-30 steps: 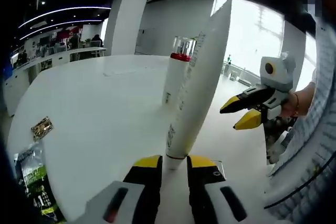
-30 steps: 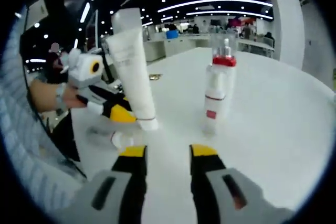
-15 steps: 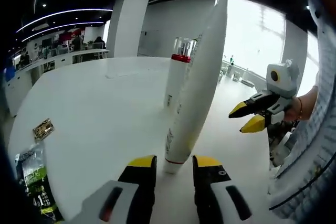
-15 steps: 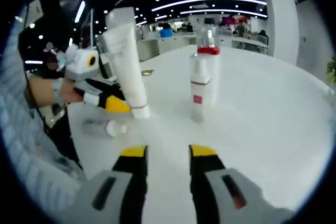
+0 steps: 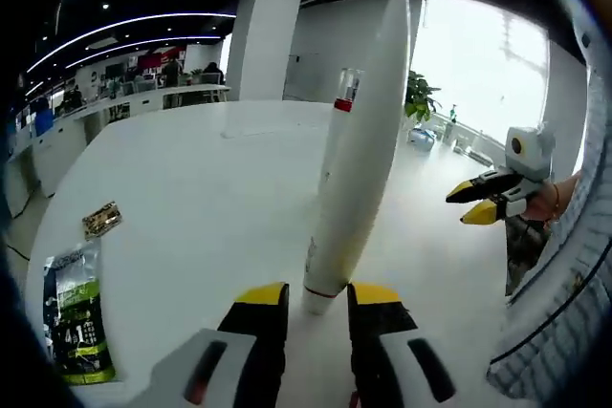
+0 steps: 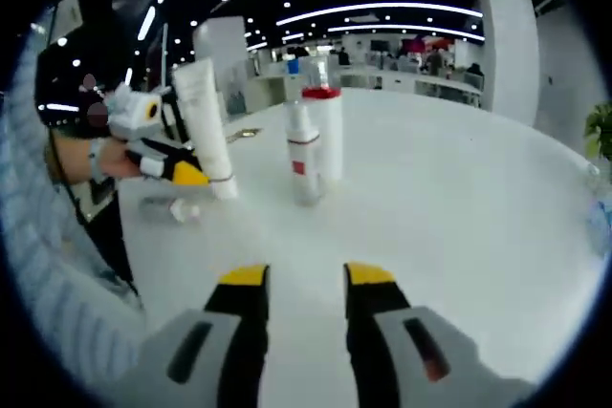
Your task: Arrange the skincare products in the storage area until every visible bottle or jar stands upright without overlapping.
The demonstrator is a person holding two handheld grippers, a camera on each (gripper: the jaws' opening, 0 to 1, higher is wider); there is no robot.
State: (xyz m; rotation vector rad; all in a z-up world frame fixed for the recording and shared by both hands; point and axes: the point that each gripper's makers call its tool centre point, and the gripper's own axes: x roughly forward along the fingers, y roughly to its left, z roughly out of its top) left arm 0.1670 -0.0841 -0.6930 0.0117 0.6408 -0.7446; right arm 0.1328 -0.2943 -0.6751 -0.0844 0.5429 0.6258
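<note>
White tube (image 5: 356, 150) stands cap-down between the left gripper's (image 5: 317, 295) spread jaws, seemingly just released; the right gripper (image 6: 297, 276), jaws apart, should next lift the small fallen bottle (image 6: 179, 208).

White tube (image 5: 359, 155) with a red band at its cap; white, red-capped bottle (image 6: 325, 131); yellow-tipped grey grippers (image 6: 298, 279); green-and-black packet (image 5: 72, 317) near left.

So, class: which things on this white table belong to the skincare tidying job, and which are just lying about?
Belonging to the job:
- white tube, cap down, between the left gripper jaws
- red-collared bottle, upright
- smaller bottle with a red label, upright
- small item lying by the tube, too blurred to identify

Just lying about:
- green packet
- small gold wrapper
</note>
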